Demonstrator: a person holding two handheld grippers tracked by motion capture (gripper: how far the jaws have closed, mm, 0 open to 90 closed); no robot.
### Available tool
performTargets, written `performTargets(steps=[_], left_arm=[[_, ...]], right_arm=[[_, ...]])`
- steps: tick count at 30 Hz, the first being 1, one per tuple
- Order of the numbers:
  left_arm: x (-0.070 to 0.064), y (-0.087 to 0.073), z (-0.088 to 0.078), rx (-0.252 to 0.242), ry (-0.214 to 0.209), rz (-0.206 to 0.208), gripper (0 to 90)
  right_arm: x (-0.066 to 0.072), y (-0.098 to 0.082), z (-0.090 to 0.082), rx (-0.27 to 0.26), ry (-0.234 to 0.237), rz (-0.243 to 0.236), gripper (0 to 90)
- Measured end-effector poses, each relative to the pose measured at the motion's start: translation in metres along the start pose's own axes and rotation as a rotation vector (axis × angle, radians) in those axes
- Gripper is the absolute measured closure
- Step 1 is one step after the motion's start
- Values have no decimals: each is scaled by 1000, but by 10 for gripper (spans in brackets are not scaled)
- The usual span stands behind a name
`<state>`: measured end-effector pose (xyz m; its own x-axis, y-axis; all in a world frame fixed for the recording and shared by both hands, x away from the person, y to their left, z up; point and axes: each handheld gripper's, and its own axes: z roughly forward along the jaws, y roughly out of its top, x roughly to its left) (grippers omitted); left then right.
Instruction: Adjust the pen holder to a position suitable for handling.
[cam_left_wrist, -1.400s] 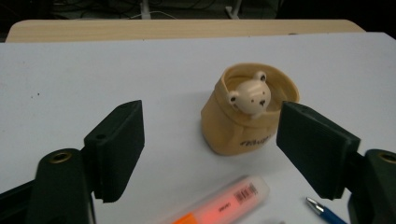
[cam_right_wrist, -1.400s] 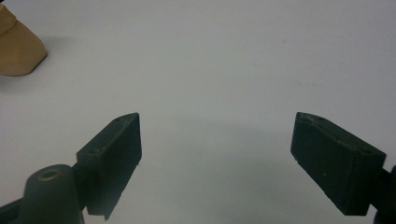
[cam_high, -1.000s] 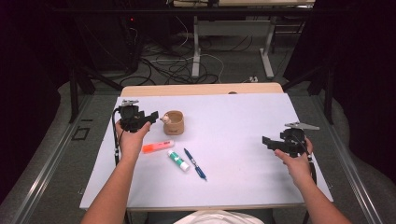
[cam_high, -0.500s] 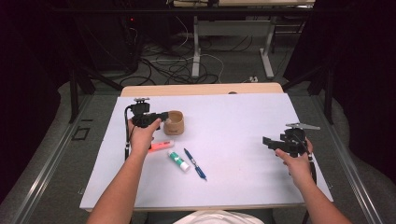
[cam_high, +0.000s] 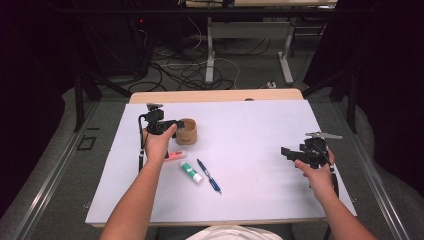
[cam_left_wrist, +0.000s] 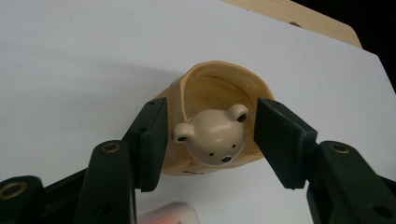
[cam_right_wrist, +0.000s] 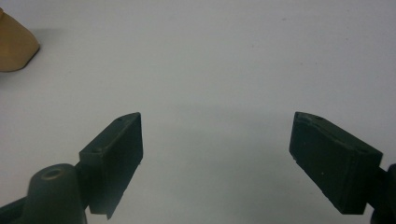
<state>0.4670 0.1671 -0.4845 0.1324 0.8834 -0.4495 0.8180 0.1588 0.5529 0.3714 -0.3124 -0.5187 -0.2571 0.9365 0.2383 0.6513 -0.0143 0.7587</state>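
Lab or workshop: dark curtains, floor cables (cam_high: 200, 70), bare desk frames (cam_high: 210, 47), white-topped table (cam_high: 260, 125).

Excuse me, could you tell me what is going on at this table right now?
A person is working with a handheld gripper in each hand. The left gripper is open, its jaws straddling a tan bear-face cup without clamping it. The right gripper hangs open over bare table. An orange marker, a glue stick and a blue pen lie near the cup.

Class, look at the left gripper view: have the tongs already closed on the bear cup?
No: the left tongs stand open around the bear cup, with gaps showing.
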Motion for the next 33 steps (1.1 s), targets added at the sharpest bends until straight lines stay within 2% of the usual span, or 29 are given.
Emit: performTargets(steps=[4,11,15,17,19,25,33], left_arm=[[1,0,3,13,-3,-21,459],[2,2,11,13,-2,-14,462],[2,1,14,18,10,0,465],[-1,0,18,3,33,17,465],[-3,-1,21,-1,70,65,464],[-4,-2,27,-6,87,72,465],[-8,-3,32,-24,127,103,494]], right_arm=[[0,0,1,4,0,-2,170],[0,-1,2,12,5,0,170],[0,-1,2,16,8,1,170],[0,-1,3,19,5,-1,170],[0,-2,3,23,6,-3,170],[0,-2,4,24,10,-7,170],[-1,-2,5,32,12,-10,170]])
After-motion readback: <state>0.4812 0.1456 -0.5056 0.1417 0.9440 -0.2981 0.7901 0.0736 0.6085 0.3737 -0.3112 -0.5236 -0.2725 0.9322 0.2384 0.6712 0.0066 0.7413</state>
